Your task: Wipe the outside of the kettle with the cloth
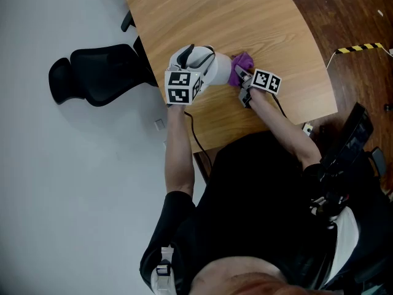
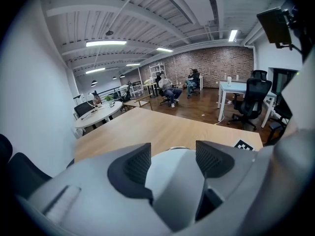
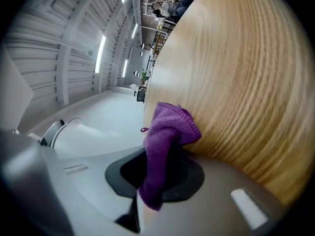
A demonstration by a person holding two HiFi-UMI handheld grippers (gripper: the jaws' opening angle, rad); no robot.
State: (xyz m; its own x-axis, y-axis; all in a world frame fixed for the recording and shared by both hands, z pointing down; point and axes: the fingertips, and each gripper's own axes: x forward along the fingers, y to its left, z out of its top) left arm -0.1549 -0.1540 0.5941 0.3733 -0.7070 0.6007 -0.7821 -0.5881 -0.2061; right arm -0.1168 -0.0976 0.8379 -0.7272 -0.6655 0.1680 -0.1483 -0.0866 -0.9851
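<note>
A white kettle (image 1: 218,70) stands on the wooden table (image 1: 276,35) near its front edge. My left gripper (image 1: 196,72) holds it from the left. In the left gripper view the kettle's white body (image 2: 172,168) fills the gap between both dark pads (image 2: 132,165). A purple cloth (image 1: 242,61) lies against the kettle's right side, pinched in my right gripper (image 1: 244,82). In the right gripper view the cloth (image 3: 167,129) sticks out from the shut jaws, between the kettle's white wall (image 3: 93,132) and the table top (image 3: 246,82).
A black office chair (image 1: 98,72) stands on the pale floor left of the table. Yellow-and-black tape (image 1: 359,47) marks the wood floor at the right. In the left gripper view another black chair (image 2: 248,102), white desks and seated people show far off.
</note>
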